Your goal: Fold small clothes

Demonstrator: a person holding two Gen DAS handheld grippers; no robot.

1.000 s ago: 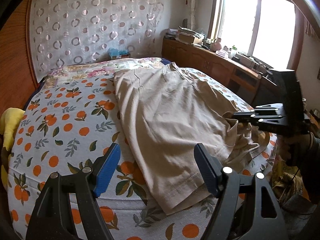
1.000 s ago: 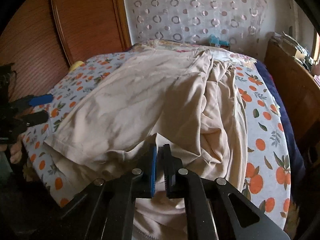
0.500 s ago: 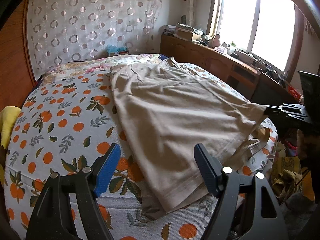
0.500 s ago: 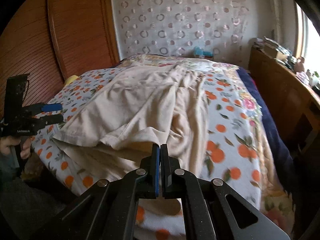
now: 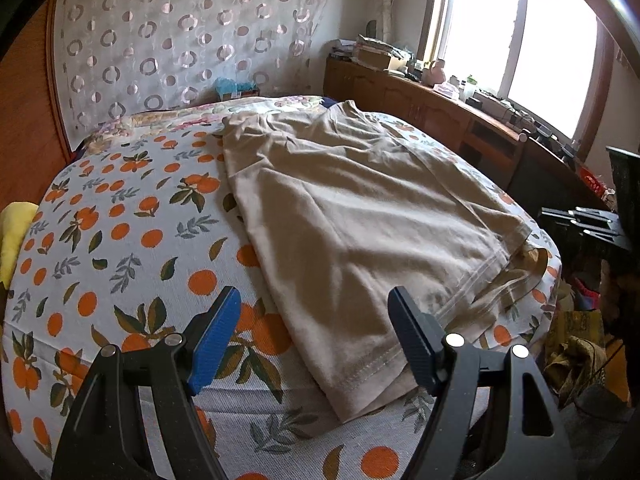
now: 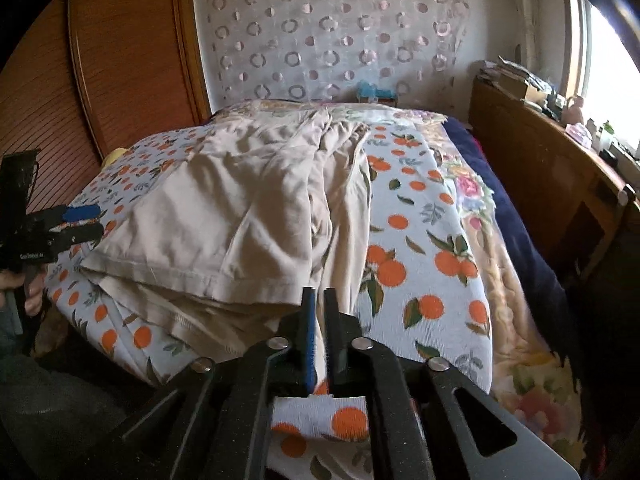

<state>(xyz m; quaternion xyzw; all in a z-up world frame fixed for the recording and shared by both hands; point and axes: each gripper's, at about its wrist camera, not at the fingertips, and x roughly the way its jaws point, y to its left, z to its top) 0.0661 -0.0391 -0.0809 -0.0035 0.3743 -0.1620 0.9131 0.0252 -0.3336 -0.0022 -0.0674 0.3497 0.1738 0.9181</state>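
Observation:
A beige garment (image 5: 360,216) lies folded lengthwise on the orange-print bed sheet (image 5: 120,240), its hem toward me. My left gripper (image 5: 314,336) hovers open over the near hem corner with nothing between its fingers. From the right wrist view it (image 6: 86,222) sits at the bed's left edge, held by a hand (image 6: 32,292). My right gripper (image 6: 318,308) is opening, its jaws a narrow gap apart. The corner of the garment's (image 6: 240,220) folded-over hem lies just at its fingertips, and the pads do not press on it. In the left wrist view the right gripper (image 5: 576,220) is beyond the bed's right edge.
A wooden cabinet (image 5: 440,120) with clutter runs under the window on the right. A dark blue blanket (image 6: 520,240) hangs off that side of the bed. A yellow item (image 5: 16,228) lies at the left edge. Piled cloth (image 5: 572,344) sits on the floor.
The right gripper drew the garment's side over and back toward the bed edge, flattening the fold, then its jaws parted slightly. The left gripper stayed open and nearly still.

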